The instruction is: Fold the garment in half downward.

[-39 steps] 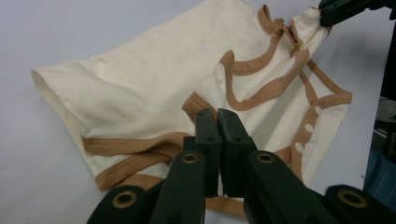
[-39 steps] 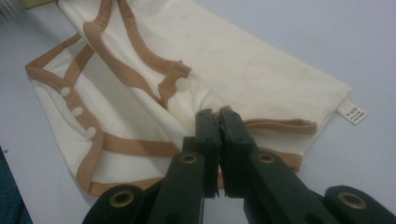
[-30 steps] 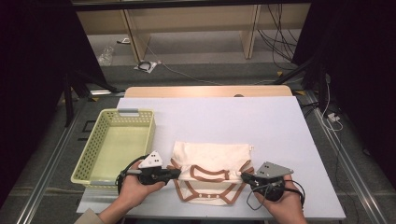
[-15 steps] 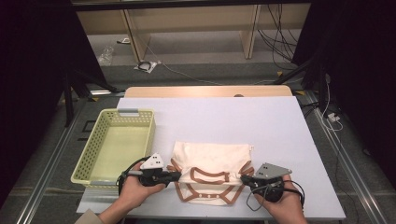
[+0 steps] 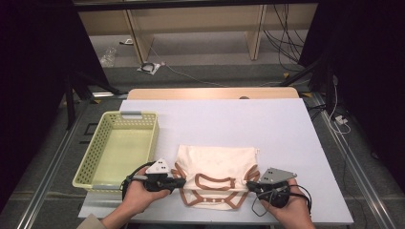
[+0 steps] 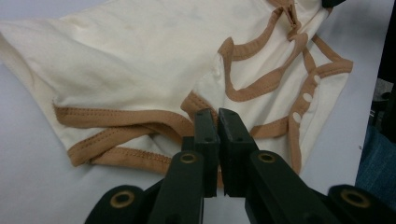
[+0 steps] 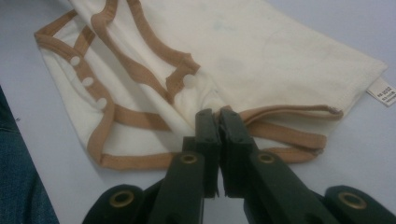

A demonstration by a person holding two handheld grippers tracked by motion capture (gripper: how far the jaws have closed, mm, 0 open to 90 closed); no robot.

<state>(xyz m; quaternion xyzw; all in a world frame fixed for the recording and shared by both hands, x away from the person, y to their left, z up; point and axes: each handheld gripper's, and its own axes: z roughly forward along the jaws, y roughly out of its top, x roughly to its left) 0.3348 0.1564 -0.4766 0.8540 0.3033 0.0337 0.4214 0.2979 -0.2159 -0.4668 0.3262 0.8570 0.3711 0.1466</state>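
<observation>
A cream baby bodysuit (image 5: 217,164) trimmed in brown binding is laid flat on the near part of the white surface (image 5: 286,129), its snap-fastened edge turned toward the person. In the left gripper view the garment (image 6: 140,60) is seen with a row of white snaps along one brown-edged flap, and a folded brown-bound corner is clamped between the two black fingers (image 6: 206,135), which are closed on the fabric. In the right gripper view the same garment (image 7: 261,51) is shown with its snaps at the far left and a small white label (image 7: 384,93) at its right edge; here too the fingers (image 7: 206,130) are pressed together on a brown-trimmed fold of cloth. In the high view the left gripper (image 5: 177,182) is held at the garment's left near corner and the right gripper (image 5: 252,186) at its right near corner, each in one of the person's hands, with a grey three-cornered plate on top and a black cable trailing from it. A pale yellow perforated basket (image 5: 90,162) is placed on the surface just to the left of the garment, apart from it. Beyond the far edge of the surface, a wooden frame (image 5: 138,38) and loose cables (image 5: 282,28) are seen on the floor.
</observation>
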